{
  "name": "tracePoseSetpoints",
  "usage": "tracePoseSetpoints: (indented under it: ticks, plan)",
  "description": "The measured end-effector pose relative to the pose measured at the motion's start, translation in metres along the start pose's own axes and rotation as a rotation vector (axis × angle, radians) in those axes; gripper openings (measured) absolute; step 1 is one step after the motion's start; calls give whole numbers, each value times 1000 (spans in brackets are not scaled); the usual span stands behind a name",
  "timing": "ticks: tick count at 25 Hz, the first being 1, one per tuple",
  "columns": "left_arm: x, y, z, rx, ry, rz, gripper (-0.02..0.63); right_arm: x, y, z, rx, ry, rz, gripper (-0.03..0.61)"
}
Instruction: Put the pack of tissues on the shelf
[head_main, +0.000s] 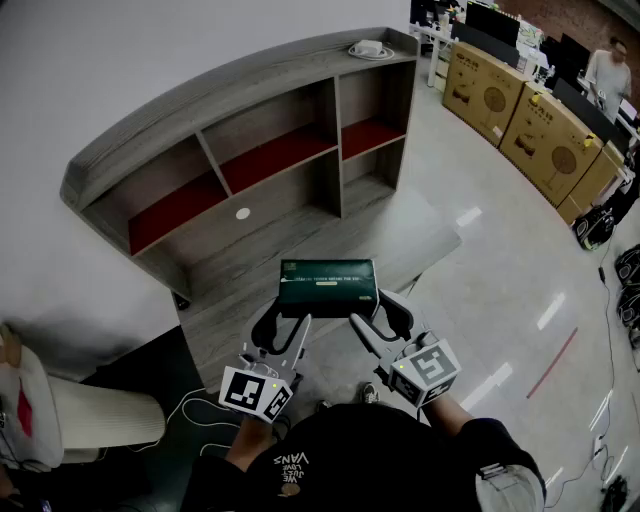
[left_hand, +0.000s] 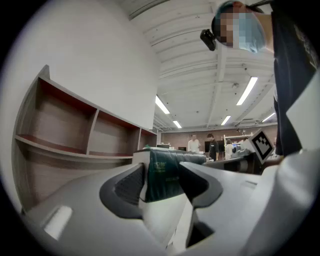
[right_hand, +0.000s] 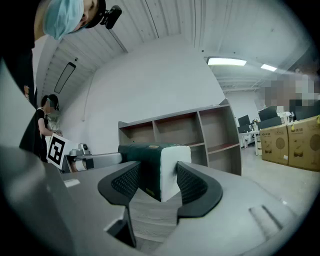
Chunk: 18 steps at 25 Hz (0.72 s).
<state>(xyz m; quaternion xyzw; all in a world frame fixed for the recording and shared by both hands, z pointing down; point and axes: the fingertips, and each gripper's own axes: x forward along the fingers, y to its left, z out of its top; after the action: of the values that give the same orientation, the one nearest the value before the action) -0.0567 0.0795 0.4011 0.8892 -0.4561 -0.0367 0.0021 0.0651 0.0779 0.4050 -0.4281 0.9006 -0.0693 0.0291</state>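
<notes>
Dark green rectangular tissue pack (head_main: 327, 282) lying on grey wooden shelf unit (head_main: 200, 97) base; left gripper (head_main: 290, 313) and right gripper (head_main: 368, 309) straddling its ends, jaws released.

Left hand-held gripper (head_main: 290, 312), right hand-held gripper (head_main: 371, 308) level, jaws wide

Person wears a black top (head_main: 370, 455) with white lettering (head_main: 292, 468) near its left edge and a black sleeve (head_main: 472, 432) on its right. Ahead of the top, left gripper (head_main: 290, 312) and right gripper (head_main: 372, 310) are light grey plastic with black curved arms and black ribbed pads (left_hand: 131, 184). Each carries a cube, left cube (head_main: 255, 392) and right cube (head_main: 425, 370), with black-and-white square markers.
</notes>
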Motion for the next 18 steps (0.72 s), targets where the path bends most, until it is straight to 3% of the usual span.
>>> tracePoseSetpoints:
  ticks: [11,18]
  plan:
    - [7,4,-10,-6,-9,34,241,9,-12,-10,10,14,39,224]
    - [45,-10,-8,-3,-32,104,241,12,-53,4,-10,30,104,224]
